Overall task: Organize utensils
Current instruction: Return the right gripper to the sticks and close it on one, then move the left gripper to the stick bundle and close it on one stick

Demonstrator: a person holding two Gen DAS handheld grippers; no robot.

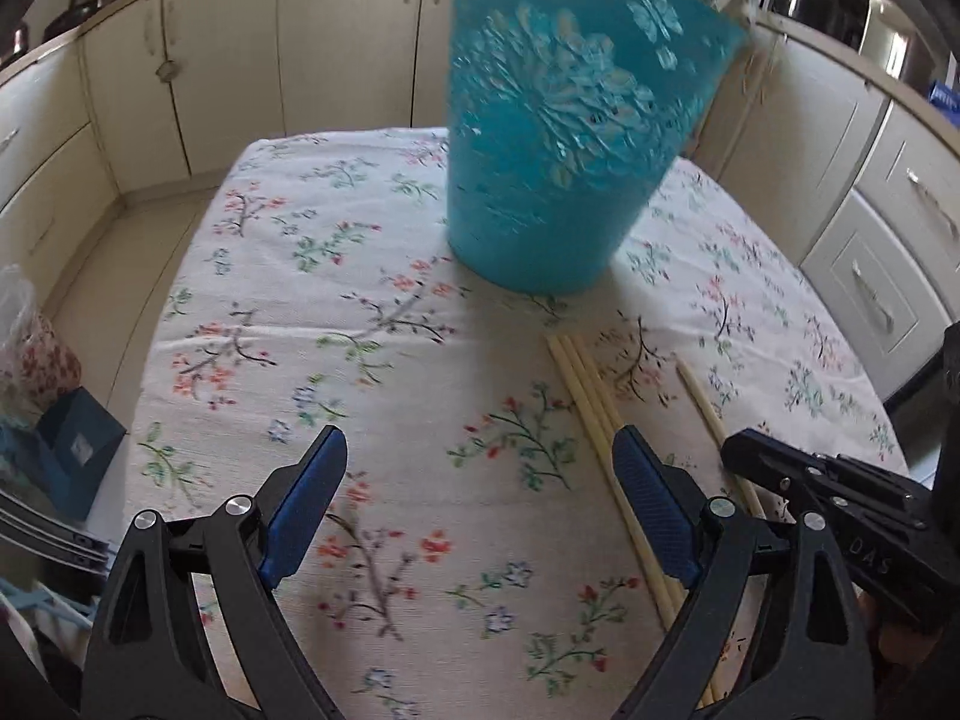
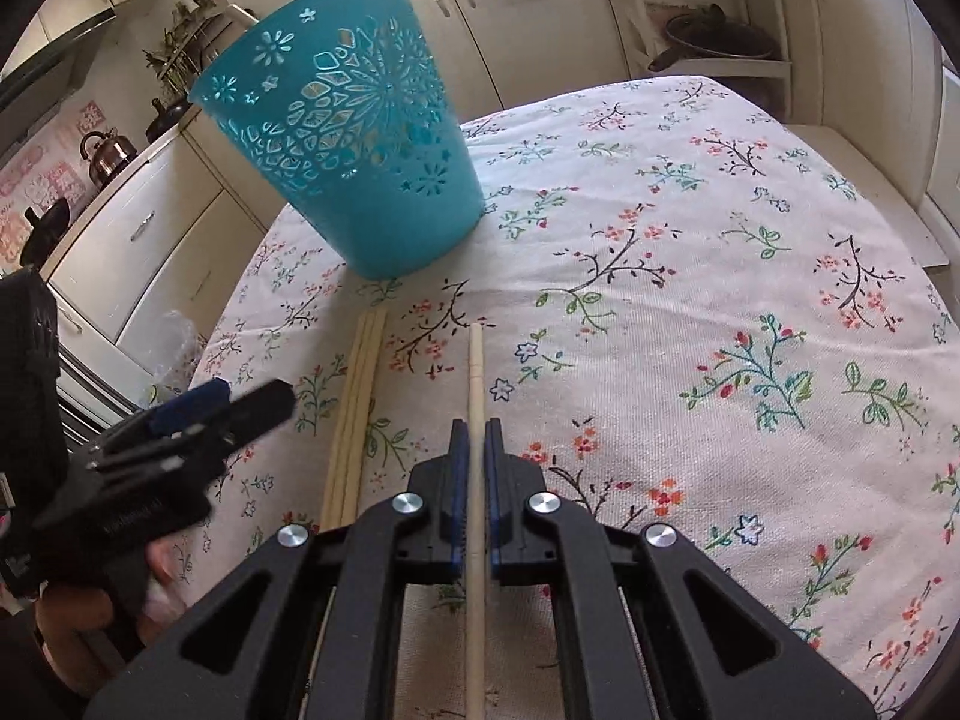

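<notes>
Left wrist view: the left gripper (image 1: 480,516) hung over the table (image 1: 336,312) with its jaws wide apart and nothing between them. The bin (image 1: 558,138) stood at twelve o'clock, blurred. A bundle of chopsticks (image 1: 591,414) lay just past the right-hand finger, toward two o'clock, outside the jaws. The right gripper (image 1: 744,450) showed at three o'clock beside a lone chopstick (image 1: 699,399).

Right wrist view: the right gripper (image 2: 475,438) had its jaws clamped on the lone chopstick (image 2: 476,372), which ran straight between the pads toward twelve o'clock. The bundle (image 2: 360,396) lay on the cloth at eleven o'clock, and the bin (image 2: 354,144) beyond it. The left gripper (image 2: 222,405) was at nine o'clock.

The step looked like picking up one chopstick; the next move would call for lifting it and tipping it upright over the bin's open rim.
</notes>
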